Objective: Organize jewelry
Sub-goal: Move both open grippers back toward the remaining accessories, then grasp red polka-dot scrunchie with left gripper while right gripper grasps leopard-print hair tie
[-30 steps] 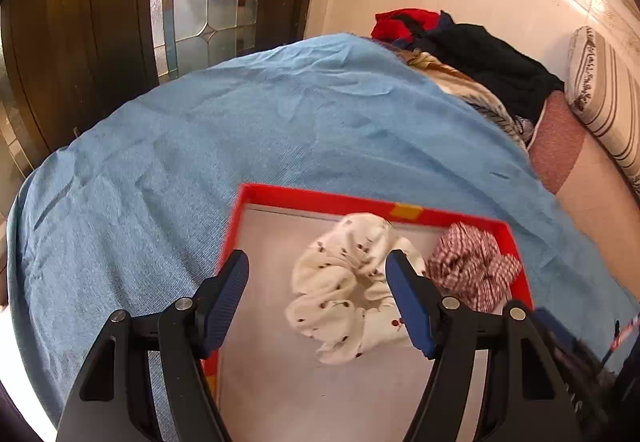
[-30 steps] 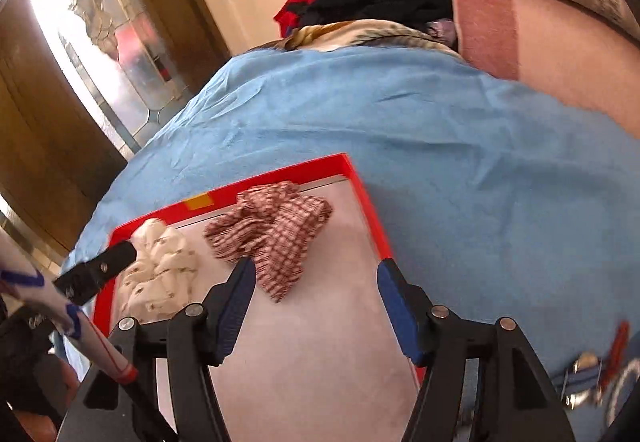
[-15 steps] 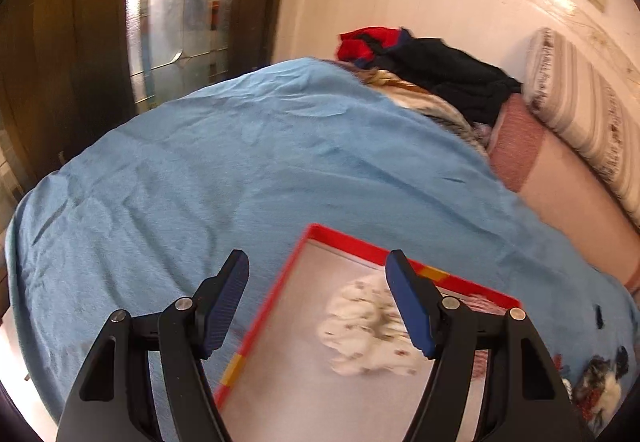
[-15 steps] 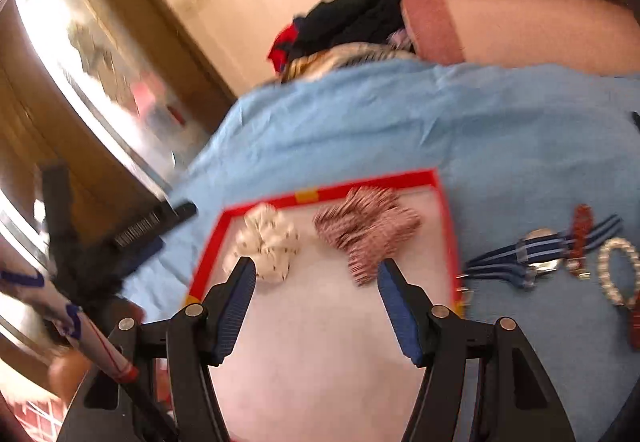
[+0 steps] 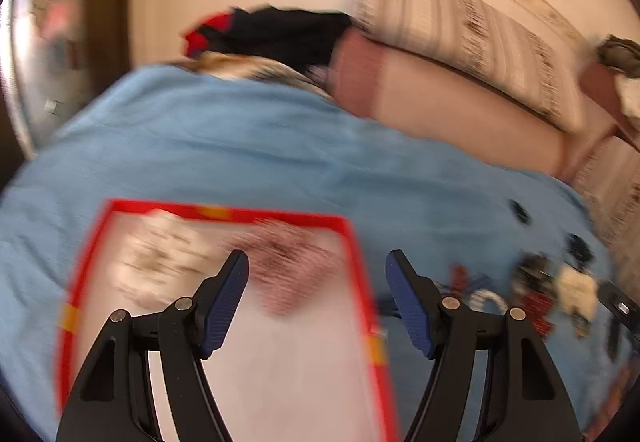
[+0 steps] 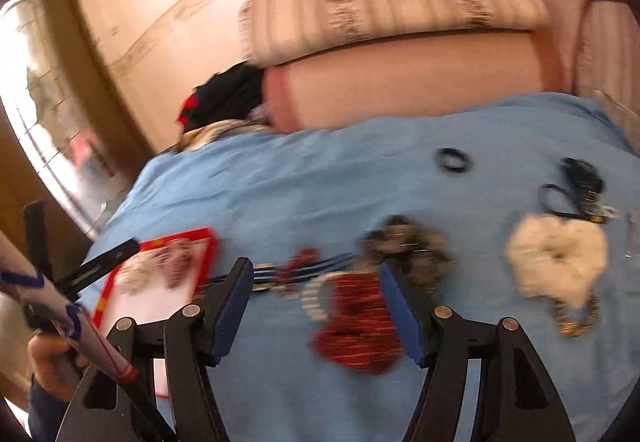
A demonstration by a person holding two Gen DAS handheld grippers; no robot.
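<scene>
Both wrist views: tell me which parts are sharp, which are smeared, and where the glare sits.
Left wrist view: the left gripper is crisp, but the red tray and the two scrunchies in it are smeared by motion; glare on the wall at top. Right wrist view: the right gripper is sharp, the red scrunchie and white scrunchie blurred, the window at left blown out; fisheye bends both frames.
</scene>
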